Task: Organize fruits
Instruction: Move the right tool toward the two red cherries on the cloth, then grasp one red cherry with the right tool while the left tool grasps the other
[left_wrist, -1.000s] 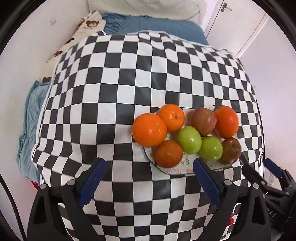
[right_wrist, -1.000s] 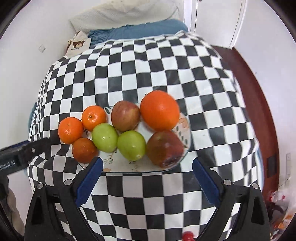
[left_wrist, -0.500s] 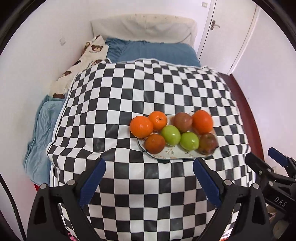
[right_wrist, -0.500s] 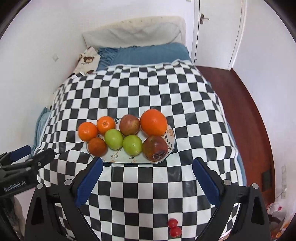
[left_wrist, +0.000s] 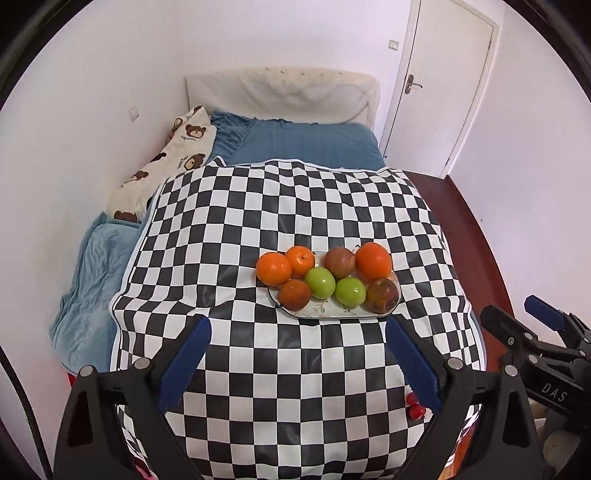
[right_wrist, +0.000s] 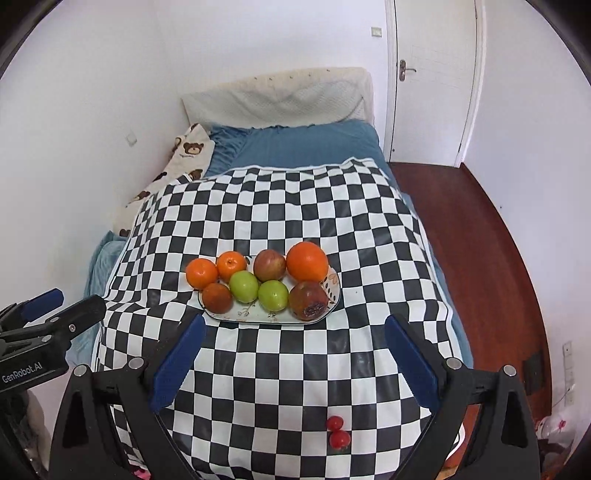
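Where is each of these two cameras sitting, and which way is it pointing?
Left wrist: rides on the left hand-held gripper, looking forward and down at the plate of fruit on the checkered cloth; its own open fingers frame the bottom, and the right hand-held gripper pokes in at right.
Right wrist: rides on the right hand-held gripper, aimed likewise; the left one shows at left.
Shared: plate, cloth, bed, door.

Plate (right_wrist: 334, 291) sits mid-cloth on the checkered tablecloth (right_wrist: 280, 206), nearer its front edge. Fruit in two rows on it; the leftmost orange (right_wrist: 201, 273) overhangs the plate's left rim. Two cherry tomatoes (right_wrist: 337, 432) lie touching near the cloth's front edge, right of centre.
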